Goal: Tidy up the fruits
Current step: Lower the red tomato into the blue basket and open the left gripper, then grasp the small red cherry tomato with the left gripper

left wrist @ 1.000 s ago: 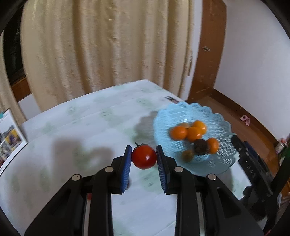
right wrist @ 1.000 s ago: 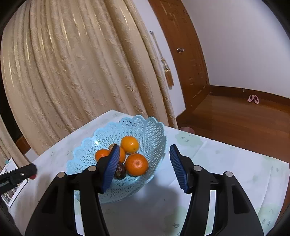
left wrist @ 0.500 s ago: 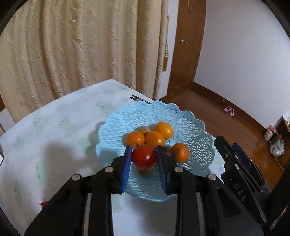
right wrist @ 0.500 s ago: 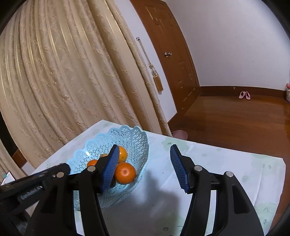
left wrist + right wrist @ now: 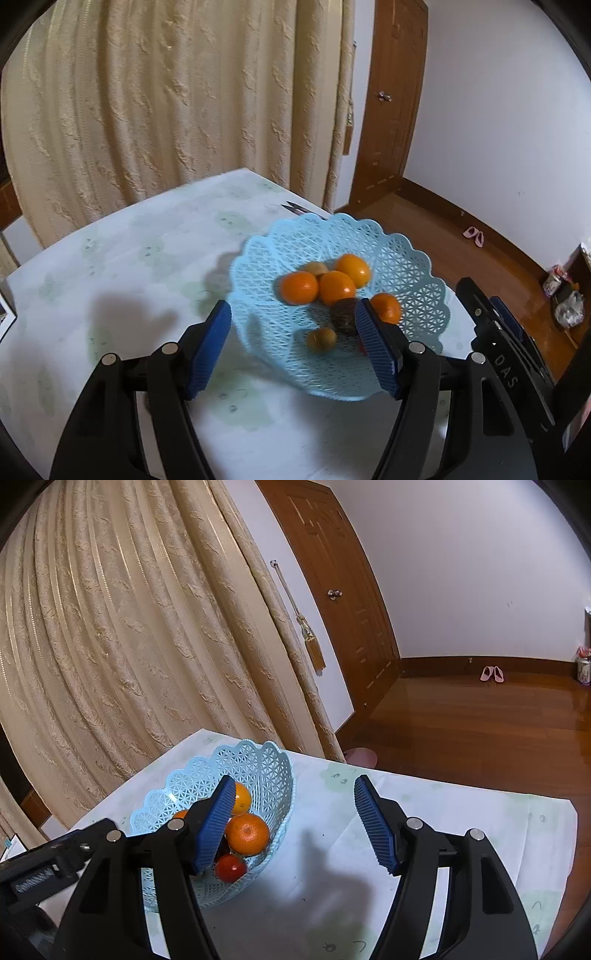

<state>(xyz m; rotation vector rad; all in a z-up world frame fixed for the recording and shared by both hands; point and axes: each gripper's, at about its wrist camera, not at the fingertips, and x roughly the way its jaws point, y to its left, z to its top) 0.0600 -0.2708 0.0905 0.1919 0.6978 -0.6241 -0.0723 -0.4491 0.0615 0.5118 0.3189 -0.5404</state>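
A light blue lattice basket [image 5: 413,266] stands on the table and holds several oranges [image 5: 298,287], a dark fruit [image 5: 343,316] and two small brownish fruits [image 5: 321,339]. My left gripper [image 5: 293,330] is open and empty above the basket's near rim. A red tomato [image 5: 231,867] lies in the basket beside an orange [image 5: 247,833] in the right wrist view; only a sliver shows behind my left finger. My right gripper [image 5: 293,818] is open and empty, just right of the basket [image 5: 258,764].
The table wears a white cloth with pale green prints [image 5: 147,258]. Beige curtains [image 5: 166,92] hang behind it. A wooden door [image 5: 343,590] and wood floor [image 5: 480,720] lie to the right. A small dark object [image 5: 293,208] lies by the table's far edge.
My left gripper has opened and let go of the tomato, which now lies in the basket. The left gripper has drawn back a little. The right gripper stays open, shifted slightly.
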